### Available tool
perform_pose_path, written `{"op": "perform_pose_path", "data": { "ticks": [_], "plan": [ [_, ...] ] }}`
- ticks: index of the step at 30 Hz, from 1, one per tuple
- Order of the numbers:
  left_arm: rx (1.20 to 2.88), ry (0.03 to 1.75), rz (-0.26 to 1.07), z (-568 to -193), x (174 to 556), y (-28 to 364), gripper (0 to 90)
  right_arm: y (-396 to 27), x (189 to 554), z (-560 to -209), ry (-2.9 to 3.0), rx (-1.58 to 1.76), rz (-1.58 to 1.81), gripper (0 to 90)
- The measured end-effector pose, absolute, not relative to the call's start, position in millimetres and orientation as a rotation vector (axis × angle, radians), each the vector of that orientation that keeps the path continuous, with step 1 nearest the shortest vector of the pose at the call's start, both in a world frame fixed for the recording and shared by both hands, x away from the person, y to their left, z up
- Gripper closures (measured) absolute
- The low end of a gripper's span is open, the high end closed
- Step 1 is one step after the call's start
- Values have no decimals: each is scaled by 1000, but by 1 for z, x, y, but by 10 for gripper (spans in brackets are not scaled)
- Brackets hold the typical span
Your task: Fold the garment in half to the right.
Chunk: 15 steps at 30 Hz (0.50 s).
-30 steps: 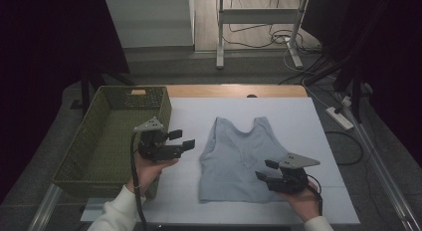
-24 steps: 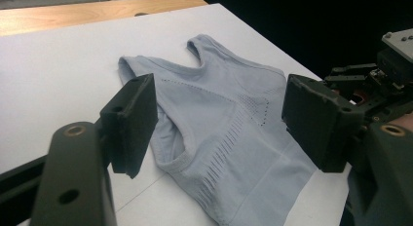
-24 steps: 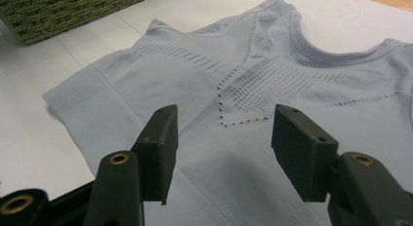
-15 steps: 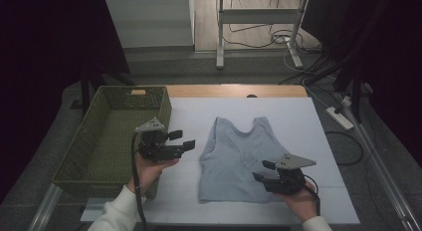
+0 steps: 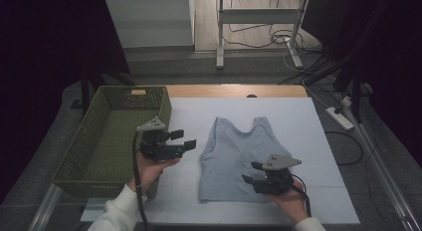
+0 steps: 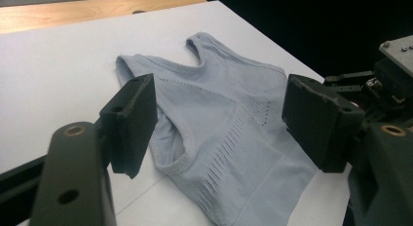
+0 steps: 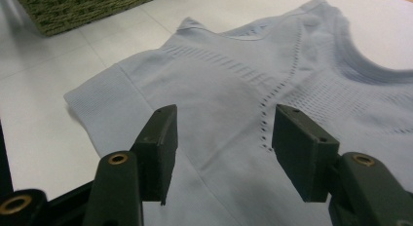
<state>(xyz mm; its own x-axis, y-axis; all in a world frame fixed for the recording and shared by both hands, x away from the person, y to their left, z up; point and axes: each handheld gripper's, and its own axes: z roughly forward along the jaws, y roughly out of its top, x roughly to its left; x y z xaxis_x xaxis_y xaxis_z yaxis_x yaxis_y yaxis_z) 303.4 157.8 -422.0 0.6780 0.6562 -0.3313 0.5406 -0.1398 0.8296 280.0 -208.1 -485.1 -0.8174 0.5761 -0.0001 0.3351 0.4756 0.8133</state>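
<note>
Left gripper [image 5: 183,140] — jaws apart, empty, just left of the tank top [image 5: 238,156]. Tank top lies flat, long axis running away from the person, straps at the far end. Right gripper [image 5: 253,172] — jaws apart, empty, over the hem's right corner.

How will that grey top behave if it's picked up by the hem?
The top is thin knit lying flat with soft wrinkles, so it will probably droop and fold. It looks light, likely an easy lift. On the smooth white table it may slide or bunch if pushed.
</note>
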Motion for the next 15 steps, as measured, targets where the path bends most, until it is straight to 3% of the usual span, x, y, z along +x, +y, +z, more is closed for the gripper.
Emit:
{"op": "perform_pose_path", "data": {
  "ticks": [15],
  "plan": [
    [1815,948,129,-423,303,155,292,-165,277,-493,2554,652,1257,426]
  ]
}}
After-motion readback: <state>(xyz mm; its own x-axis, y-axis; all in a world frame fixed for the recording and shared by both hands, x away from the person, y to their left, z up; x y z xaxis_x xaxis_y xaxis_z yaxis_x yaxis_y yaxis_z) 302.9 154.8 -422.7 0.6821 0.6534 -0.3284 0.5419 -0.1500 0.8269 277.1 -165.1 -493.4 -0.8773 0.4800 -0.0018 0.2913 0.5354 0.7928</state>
